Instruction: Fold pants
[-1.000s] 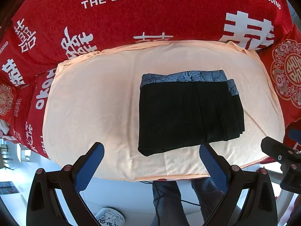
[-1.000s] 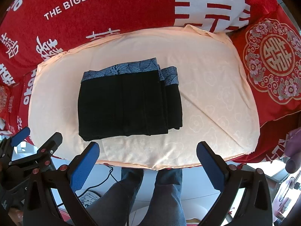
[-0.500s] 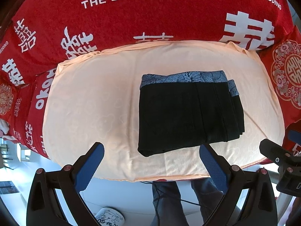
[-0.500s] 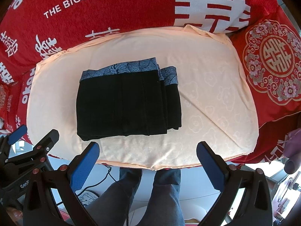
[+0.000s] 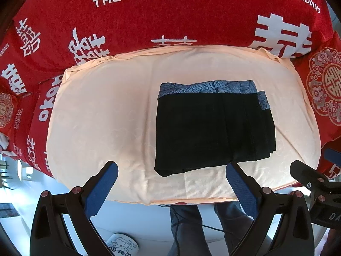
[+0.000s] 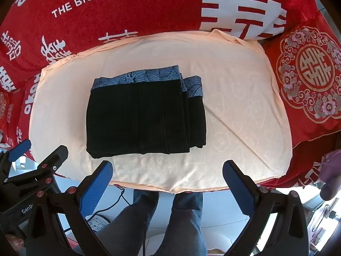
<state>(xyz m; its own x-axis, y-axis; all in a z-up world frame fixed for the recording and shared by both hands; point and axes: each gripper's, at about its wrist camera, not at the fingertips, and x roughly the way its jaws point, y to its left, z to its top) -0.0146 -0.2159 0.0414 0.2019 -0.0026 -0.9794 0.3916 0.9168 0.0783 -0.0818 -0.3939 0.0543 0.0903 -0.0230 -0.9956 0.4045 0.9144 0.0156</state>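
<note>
pants (image 5: 213, 128): lying folded on peach cushion (image 5: 102, 115), long axis running left-right
left tool (image 5: 171, 179): hovering open, empty, pants ahead-right
right tool (image 6: 167, 177): hovering open, empty, pants ahead-left
nearer: looking about equal

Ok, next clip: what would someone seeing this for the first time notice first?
Probably the pants, folded into a neat black stack with a blue patterned waistband at the far edge, lying on a peach cushion. Behind and around it runs a loud red cover with white wedding lettering. Both tongs, left and right, hover open at the near edge, holding nothing.
</note>
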